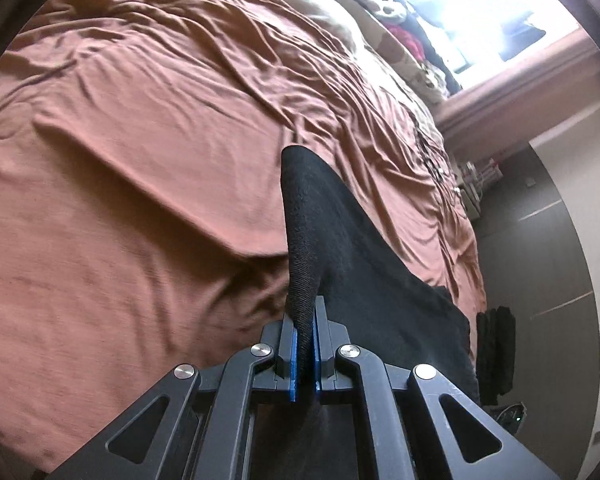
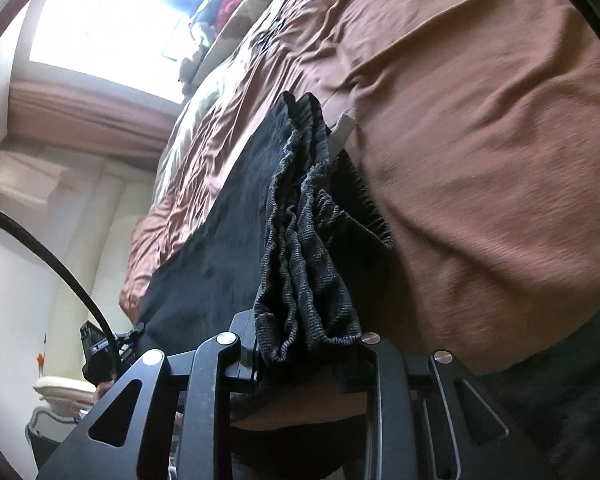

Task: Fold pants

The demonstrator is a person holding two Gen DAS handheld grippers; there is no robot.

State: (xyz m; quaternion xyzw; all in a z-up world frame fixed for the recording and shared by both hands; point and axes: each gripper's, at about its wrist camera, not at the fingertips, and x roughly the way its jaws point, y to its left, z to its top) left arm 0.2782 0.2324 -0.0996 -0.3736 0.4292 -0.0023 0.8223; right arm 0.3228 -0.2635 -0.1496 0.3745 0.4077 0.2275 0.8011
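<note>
Left gripper (image 1: 306, 344) clamped tight; right gripper (image 2: 304, 354) clamped wider, angled down.

The wide brown bedspread (image 1: 140, 160) lies open and bare, with clutter (image 1: 404, 28) piled only along its far edge.

Home bedroom: a bed (image 1: 140, 140) in rumpled brown sheet is filling the view; pillows (image 1: 332, 12) are lying at its head, a bright window (image 1: 480, 12) shining just beyond.

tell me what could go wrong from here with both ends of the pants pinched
1. The left hand-held gripper pinches only a thin fold of the black pants; it could slip free.
2. The right hand-held gripper clamps a thick bunched waistband, so the fold may come out crooked on the brown bedsheet.
</note>
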